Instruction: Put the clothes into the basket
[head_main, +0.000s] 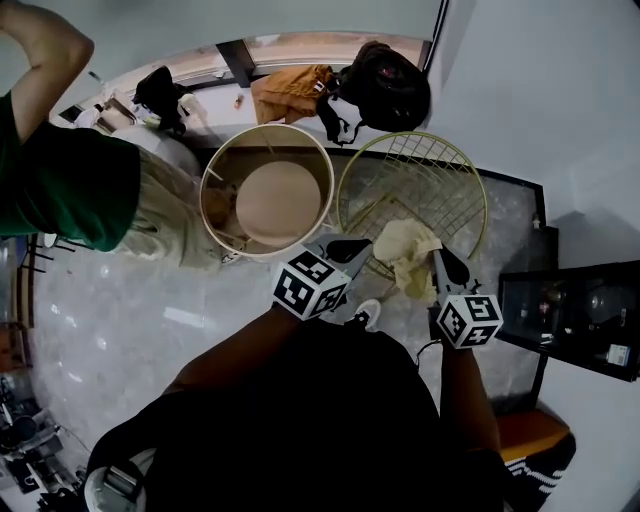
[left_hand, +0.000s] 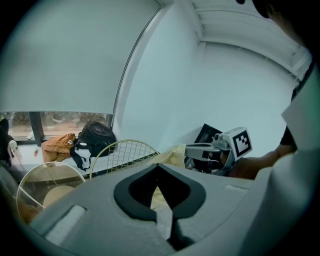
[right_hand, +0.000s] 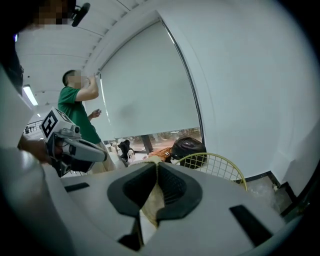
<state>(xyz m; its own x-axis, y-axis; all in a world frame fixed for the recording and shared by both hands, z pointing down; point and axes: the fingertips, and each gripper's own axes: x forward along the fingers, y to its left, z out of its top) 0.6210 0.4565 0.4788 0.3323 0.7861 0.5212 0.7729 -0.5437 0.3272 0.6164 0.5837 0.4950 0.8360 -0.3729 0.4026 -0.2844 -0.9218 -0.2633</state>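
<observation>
A crumpled, pale yellow cloth (head_main: 403, 252) hangs between the left hand-held gripper (head_main: 350, 250) and the right hand-held gripper (head_main: 443, 266). Both are clamped on it, over the yellow wire basket (head_main: 470, 180).

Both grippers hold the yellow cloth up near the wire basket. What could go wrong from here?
1. The pale yellow cloth hangs over the near rim of the wire basket, not its middle. Released now, it may drape on the rim or fall to the floor.
2. The left gripper and right gripper each pinch only an edge, so one side may slip free.
3. The white round basket stands right beside it, so drifting left could drop the cloth there.
</observation>
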